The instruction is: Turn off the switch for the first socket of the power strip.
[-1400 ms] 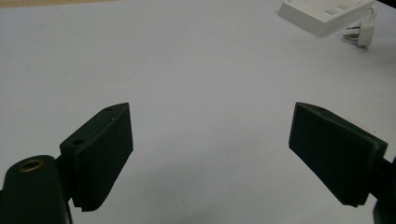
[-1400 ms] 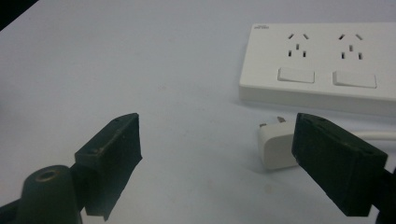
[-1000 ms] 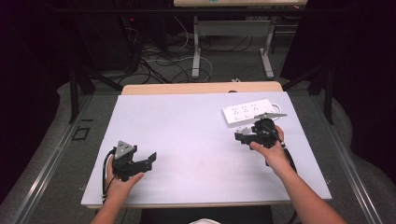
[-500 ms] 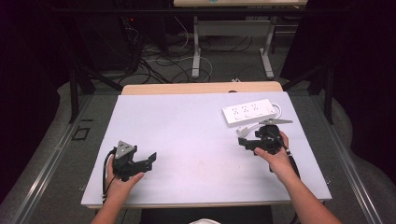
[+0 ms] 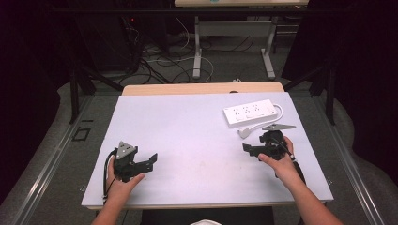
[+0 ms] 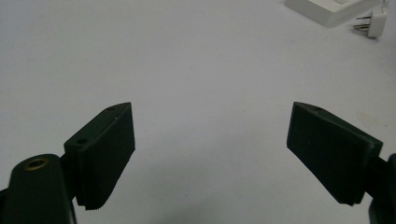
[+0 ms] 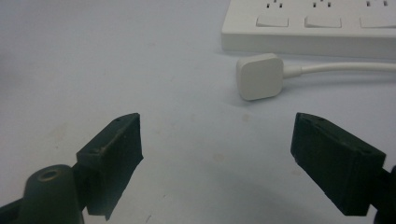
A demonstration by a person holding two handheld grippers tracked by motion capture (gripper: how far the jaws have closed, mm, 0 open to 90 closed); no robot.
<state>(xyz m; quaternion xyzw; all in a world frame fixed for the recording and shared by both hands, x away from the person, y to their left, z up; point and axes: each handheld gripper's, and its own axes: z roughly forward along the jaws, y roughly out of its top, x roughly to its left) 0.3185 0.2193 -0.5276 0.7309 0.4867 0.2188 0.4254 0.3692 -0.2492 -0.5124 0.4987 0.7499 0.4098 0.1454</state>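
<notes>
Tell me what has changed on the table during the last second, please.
The right gripper drew back from the power strip toward the person, jaws open, holding nothing. The plug now lies just ahead of it. The left gripper, the power strip and the table stayed as they were.

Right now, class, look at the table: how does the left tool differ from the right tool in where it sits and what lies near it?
The left tool sits over bare table, while the right tool is close to the white plug. The power strip lies just beyond the right tool but far across from the left tool. Both are open, hand-held and gripping nothing.
</notes>
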